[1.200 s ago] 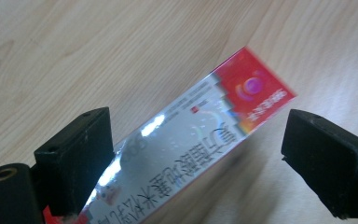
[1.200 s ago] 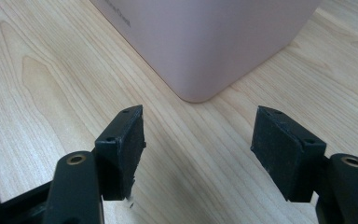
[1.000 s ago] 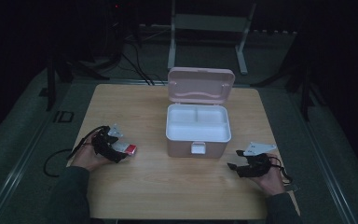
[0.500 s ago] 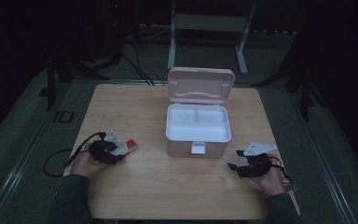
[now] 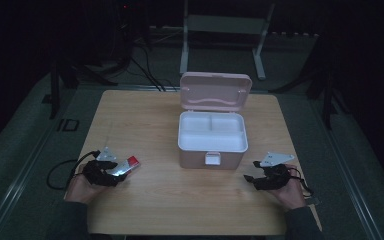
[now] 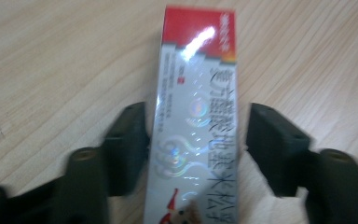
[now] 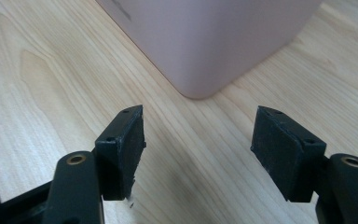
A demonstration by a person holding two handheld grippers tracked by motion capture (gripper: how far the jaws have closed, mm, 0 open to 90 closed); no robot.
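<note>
Left gripper (image 6: 196,140): black blocky jaws spread wide around the shiny box; one jaw touches its side, the other has a gap.
Right gripper (image 7: 198,149): jaws spread apart with nothing between, pointing at a round corner of the pink case.
Shiny box (image 6: 198,112): long, flat, silver with a red end, lying on the table (image 5: 145,125); its near end is cut off.
Writing: printed signs, too blurry to read.
Pink case (image 5: 212,137): smooth plastic, lid up, white inside with two spaces.
Table: pale wood with streaky grain.
</note>
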